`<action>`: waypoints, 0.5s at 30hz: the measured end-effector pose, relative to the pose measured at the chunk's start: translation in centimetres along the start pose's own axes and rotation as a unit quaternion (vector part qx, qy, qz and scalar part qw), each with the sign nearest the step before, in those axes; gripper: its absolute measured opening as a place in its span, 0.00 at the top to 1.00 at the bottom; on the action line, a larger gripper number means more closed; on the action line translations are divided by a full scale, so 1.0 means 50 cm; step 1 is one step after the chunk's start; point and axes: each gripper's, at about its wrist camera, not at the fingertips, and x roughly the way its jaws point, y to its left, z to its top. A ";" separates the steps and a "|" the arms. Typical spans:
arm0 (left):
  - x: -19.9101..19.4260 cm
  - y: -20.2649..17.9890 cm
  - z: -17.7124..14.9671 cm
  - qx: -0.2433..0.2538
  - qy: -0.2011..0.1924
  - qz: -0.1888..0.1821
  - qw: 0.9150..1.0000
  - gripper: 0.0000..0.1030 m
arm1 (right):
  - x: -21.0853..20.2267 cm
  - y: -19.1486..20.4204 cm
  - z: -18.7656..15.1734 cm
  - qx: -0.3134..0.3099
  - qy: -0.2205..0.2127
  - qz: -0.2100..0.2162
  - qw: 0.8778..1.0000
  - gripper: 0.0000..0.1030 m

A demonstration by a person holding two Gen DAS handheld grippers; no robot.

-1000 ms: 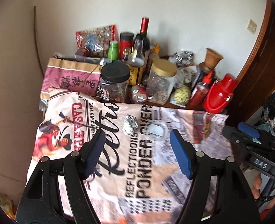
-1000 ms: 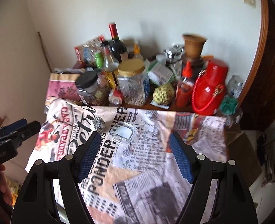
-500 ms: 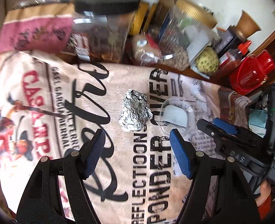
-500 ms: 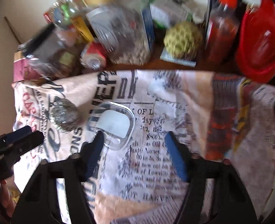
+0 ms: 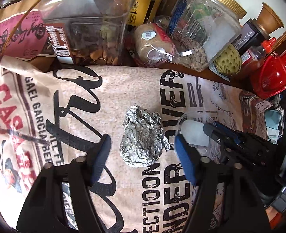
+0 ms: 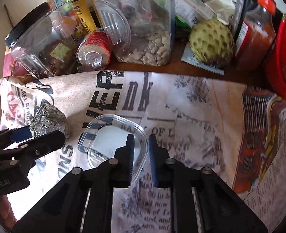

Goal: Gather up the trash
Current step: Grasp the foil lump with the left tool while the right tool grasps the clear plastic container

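Note:
A crumpled foil ball lies on the printed cloth. My left gripper is open with a finger on each side of the ball, not touching it. A clear plastic container lies just right of the ball. My right gripper has closed its jaws over the container's right rim, one finger inside and one outside. In the left wrist view the container is partly hidden by the right gripper. The foil ball and left gripper show at the left of the right wrist view.
Behind the cloth stand a black-lidded jar, a gold-lidded jar, a wrapped roll, a yellow sponge, a red sauce bottle and a red jug. A pink bag lies back left.
Both grippers moved forward and down to the cloth. The left gripper now straddles the foil ball. The right gripper narrowed from wide open and closed over the container's rim.

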 end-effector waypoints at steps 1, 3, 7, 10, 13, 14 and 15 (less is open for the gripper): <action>0.005 -0.004 0.003 0.001 0.003 -0.001 1.000 0.50 | 0.000 -0.001 0.000 0.002 -0.001 0.003 1.000 0.89; 0.009 -0.006 0.003 0.001 0.014 -0.009 1.000 0.60 | 0.006 -0.004 0.009 0.005 0.004 0.007 1.000 0.97; -0.022 -0.008 -0.008 -0.005 0.004 -0.016 1.000 0.60 | -0.005 -0.017 0.009 0.008 0.004 0.018 1.000 0.97; -0.061 -0.025 -0.019 0.002 -0.017 -0.002 1.000 0.60 | -0.047 -0.029 0.002 0.004 -0.007 0.020 1.000 0.97; -0.106 -0.044 -0.032 0.001 -0.032 -0.001 0.999 0.60 | -0.099 -0.049 -0.010 0.008 -0.020 0.025 0.999 0.97; -0.125 -0.052 -0.037 0.002 -0.038 -0.001 0.999 0.60 | -0.115 -0.056 -0.008 0.009 -0.024 0.026 0.999 0.97; -0.147 -0.067 -0.044 0.005 -0.048 0.000 0.999 0.60 | -0.139 -0.066 -0.014 0.011 -0.032 0.026 0.999 0.97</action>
